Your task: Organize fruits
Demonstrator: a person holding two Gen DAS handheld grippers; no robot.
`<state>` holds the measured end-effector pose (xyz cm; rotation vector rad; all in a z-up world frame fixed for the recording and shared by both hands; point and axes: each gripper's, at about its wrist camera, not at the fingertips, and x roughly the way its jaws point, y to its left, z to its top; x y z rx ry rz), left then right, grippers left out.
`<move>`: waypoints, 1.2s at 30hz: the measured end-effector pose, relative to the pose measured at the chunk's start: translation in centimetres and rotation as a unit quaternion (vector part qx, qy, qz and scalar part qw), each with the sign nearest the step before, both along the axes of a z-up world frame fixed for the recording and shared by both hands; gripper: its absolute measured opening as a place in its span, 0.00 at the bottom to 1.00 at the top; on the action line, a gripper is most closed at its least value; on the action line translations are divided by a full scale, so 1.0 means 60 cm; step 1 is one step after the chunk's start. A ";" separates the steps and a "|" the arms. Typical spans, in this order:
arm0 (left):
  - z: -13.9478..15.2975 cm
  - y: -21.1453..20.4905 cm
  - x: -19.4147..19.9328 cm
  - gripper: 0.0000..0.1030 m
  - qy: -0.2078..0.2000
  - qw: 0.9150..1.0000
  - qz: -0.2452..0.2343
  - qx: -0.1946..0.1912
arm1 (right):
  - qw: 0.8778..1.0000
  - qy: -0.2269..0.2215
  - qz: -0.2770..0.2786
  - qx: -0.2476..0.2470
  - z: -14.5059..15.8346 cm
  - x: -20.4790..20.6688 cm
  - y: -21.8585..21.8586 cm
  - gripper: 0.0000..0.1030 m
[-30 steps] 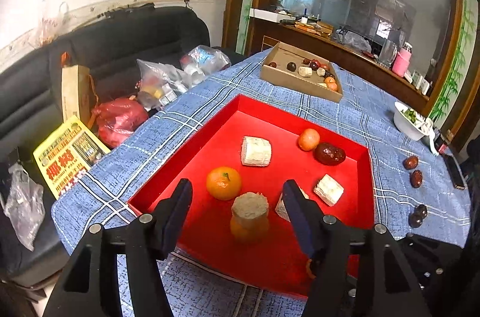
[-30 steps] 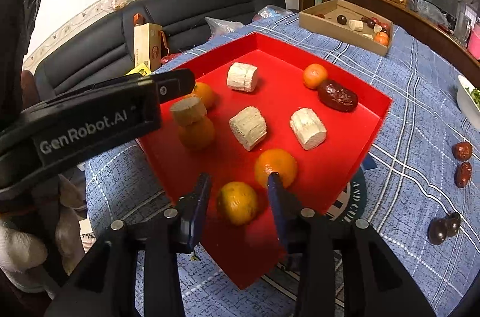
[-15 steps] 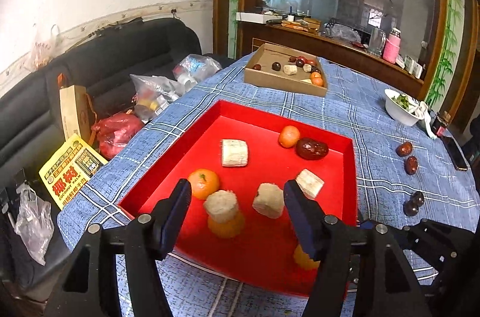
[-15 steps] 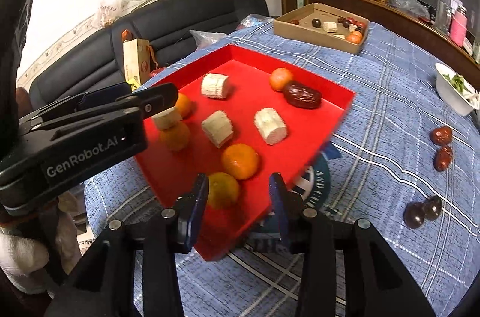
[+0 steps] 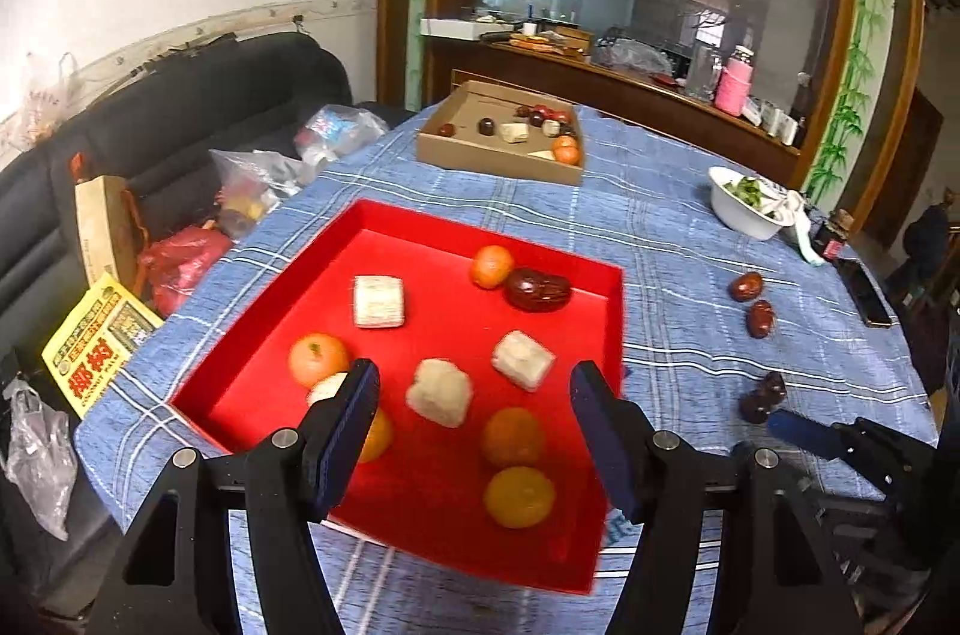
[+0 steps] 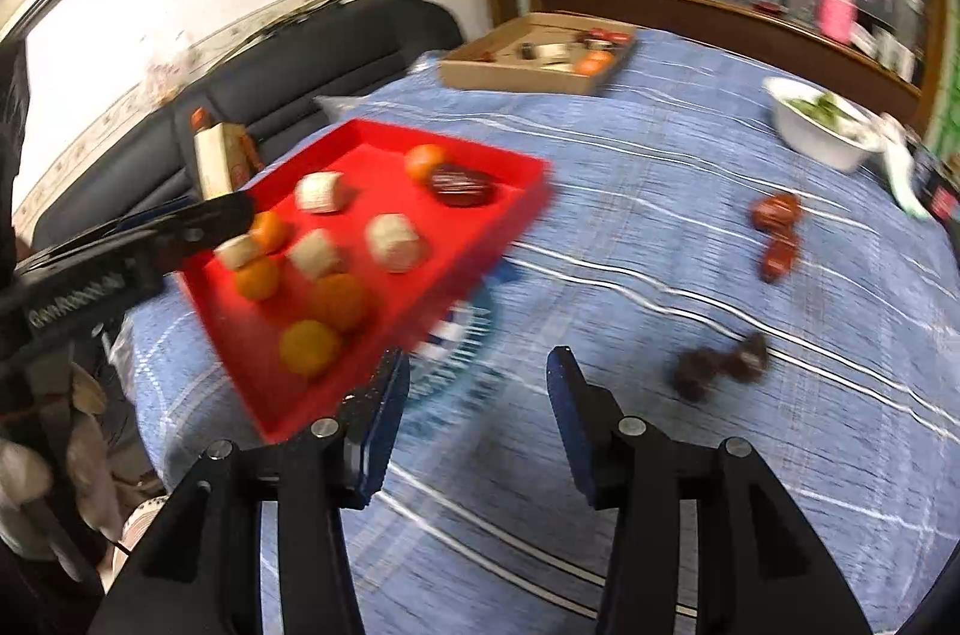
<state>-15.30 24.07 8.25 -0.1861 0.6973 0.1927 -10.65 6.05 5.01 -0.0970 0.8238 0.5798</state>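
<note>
A red tray [image 5: 390, 227] [image 6: 522, 191] on the blue cloth holds several oranges [image 5: 519, 496] [image 6: 309, 347], pale sugarcane pieces [image 5: 378, 300] [image 6: 396, 242] and a dark red date [image 5: 536, 288] [image 6: 462, 183]. One cane piece rests on an orange [image 6: 257, 275]. My left gripper [image 5: 474, 431] is open and empty above the tray's near edge. My right gripper [image 6: 477, 419] is open and empty over the cloth, right of the tray. Loose dates [image 5: 746, 285] [image 6: 774, 212] and dark ones [image 6: 717, 365] lie on the cloth to the right.
A cardboard box [image 5: 498, 149] [image 6: 528, 80] with more fruit stands at the far side. A white bowl [image 5: 744, 215] [image 6: 816, 134] of greens and a phone [image 5: 864, 290] are at the right. A black sofa [image 5: 150, 137] with bags runs along the left table edge.
Both grippers have pulled back from the tray, empty. The right gripper has let the orange lie in the tray and swung right over the cloth.
</note>
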 end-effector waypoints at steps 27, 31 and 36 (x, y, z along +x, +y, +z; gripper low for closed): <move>-0.022 -0.158 0.080 0.67 0.039 0.989 -0.140 -0.015 | 0.987 0.038 -0.157 0.013 -0.027 0.135 -0.232 0.46; -0.010 -0.146 0.108 0.67 0.038 0.989 -0.137 -0.030 | 0.983 0.054 -0.168 0.041 -0.030 0.194 -0.213 0.46; 0.013 -0.128 0.151 0.67 0.029 0.989 -0.137 -0.044 | 0.981 0.059 -0.183 0.013 -0.051 0.259 -0.167 0.46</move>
